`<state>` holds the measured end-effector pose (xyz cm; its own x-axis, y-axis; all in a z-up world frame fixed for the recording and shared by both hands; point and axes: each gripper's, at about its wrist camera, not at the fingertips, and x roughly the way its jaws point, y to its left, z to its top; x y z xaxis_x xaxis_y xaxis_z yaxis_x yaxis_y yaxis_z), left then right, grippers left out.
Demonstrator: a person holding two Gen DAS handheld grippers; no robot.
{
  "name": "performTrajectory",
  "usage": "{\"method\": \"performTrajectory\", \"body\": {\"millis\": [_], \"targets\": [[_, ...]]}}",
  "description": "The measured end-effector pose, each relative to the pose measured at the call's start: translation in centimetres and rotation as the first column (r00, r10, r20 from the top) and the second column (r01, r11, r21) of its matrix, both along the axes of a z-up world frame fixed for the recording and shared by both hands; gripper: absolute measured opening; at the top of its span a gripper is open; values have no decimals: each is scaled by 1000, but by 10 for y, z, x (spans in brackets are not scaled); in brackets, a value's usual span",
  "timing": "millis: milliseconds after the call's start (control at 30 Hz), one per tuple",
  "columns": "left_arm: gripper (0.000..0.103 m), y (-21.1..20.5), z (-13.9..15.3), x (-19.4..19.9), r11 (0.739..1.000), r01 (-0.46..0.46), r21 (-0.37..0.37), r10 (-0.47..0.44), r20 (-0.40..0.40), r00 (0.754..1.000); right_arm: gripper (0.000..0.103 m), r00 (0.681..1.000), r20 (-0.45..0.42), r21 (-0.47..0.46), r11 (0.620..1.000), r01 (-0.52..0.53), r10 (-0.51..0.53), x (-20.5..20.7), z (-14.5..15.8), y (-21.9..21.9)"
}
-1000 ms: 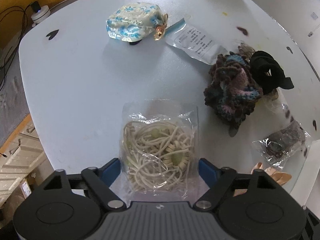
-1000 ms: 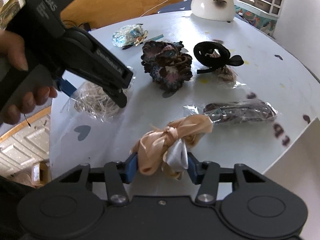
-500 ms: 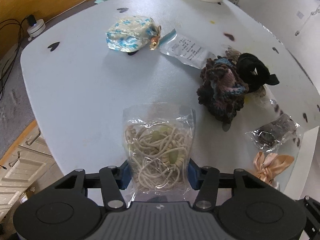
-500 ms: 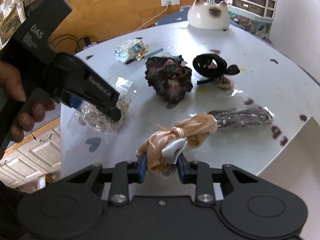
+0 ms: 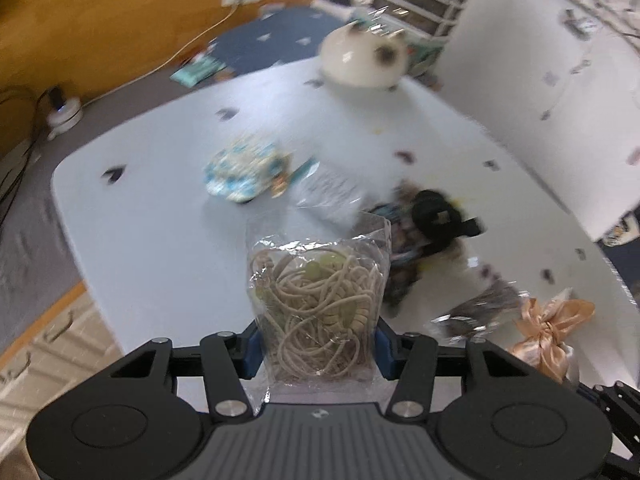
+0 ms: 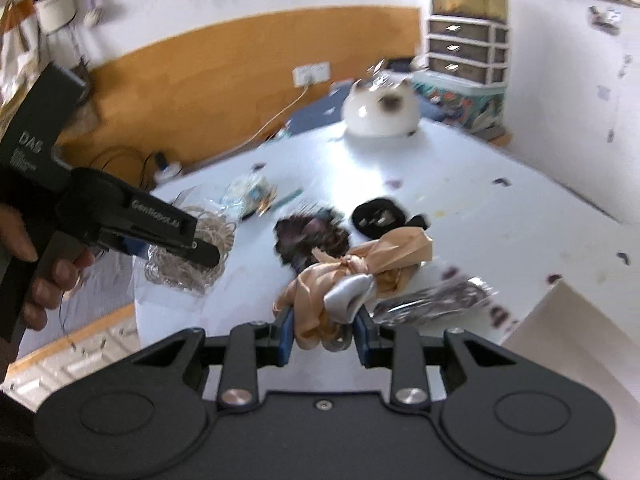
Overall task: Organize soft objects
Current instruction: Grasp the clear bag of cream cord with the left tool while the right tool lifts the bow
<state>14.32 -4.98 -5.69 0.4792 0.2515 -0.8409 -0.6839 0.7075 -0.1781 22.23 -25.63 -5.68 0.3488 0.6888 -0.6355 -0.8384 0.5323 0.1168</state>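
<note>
Table (image 5: 168, 240): white top with small dark heart marks; my soft things are spread across it.
Cat figure (image 5: 362, 60): white, at the far edge of the table.
Bag of cord (image 5: 316, 304): clear bag of cream elastic cord, lifted off the table, upright between my left tongs.
Ribbon bow (image 6: 360, 276): peach satin with a silver piece, raised above the table in my right tongs.
Floral pouch (image 5: 240, 174): blue and cream, lying on the far left part of the table.
Dark scrunchie (image 6: 310, 236): on the table just beside the black band (image 6: 378, 218).
Left tongs (image 5: 316, 350): clamped on the bag's lower sides.
Right tongs (image 6: 324, 330): pinched together on the bow's bottom end.
</note>
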Motion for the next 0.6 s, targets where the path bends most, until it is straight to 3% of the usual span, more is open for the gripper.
{"method": "performTrajectory", "body": {"millis": [167, 300, 400, 600], "targets": [[53, -22, 18, 21, 992, 122, 26, -124, 60, 991, 31, 993, 14, 36, 993, 116, -117, 2, 12, -25], [53, -47, 25, 42, 969, 242, 49, -245, 85, 966, 31, 974, 17, 45, 973, 226, -227, 5, 16, -50], [54, -67, 27, 57, 942, 332, 51, -336, 102, 937, 31, 951, 17, 48, 950, 309, -310, 5, 18, -69], [54, -111, 25, 83, 863, 503, 47, -505, 110, 856, 31, 885, 19, 46, 885, 463, -465, 0, 17, -107]]}}
